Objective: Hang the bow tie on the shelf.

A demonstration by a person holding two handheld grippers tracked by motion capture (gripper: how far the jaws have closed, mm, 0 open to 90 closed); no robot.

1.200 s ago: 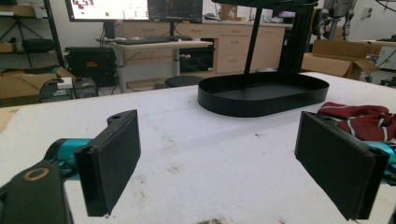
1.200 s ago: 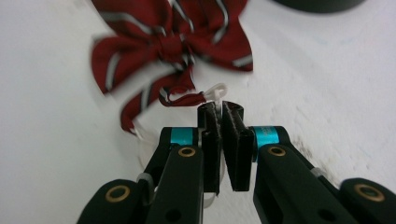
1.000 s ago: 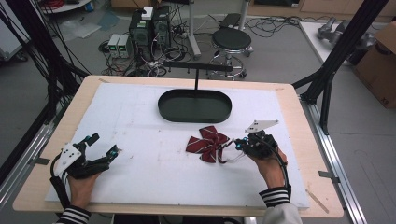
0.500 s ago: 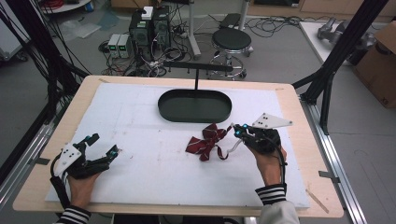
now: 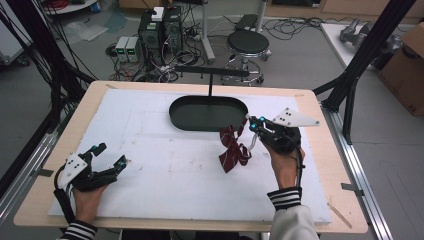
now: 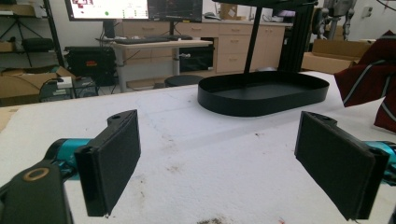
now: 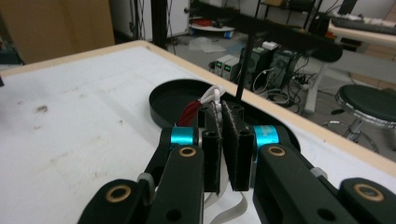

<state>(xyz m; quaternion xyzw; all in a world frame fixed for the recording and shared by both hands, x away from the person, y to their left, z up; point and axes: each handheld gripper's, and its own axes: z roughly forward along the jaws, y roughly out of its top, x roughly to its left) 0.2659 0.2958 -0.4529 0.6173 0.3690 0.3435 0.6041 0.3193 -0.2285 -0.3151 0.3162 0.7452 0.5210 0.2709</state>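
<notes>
White padding covered the counter [image 5: 165,165], with wood showing along its edges. Right tool [image 5: 252,125] was clamped on a dark red cloth [image 5: 231,150], which hung beside the black tray's [image 5: 207,113] right end. Left tool [image 5: 111,159] sat wide apart near the front-left corner, open counter between them.

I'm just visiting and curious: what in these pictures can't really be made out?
- Right gripper view: its own shut jaws hide nearly all of the dark red cloth they pinch.
- Left gripper view: the cloth is cut off by the right edge.
- High view: the pattern on the cloth is too small to read.
- High view: the rod rising behind the black tray hides its foot.
</notes>
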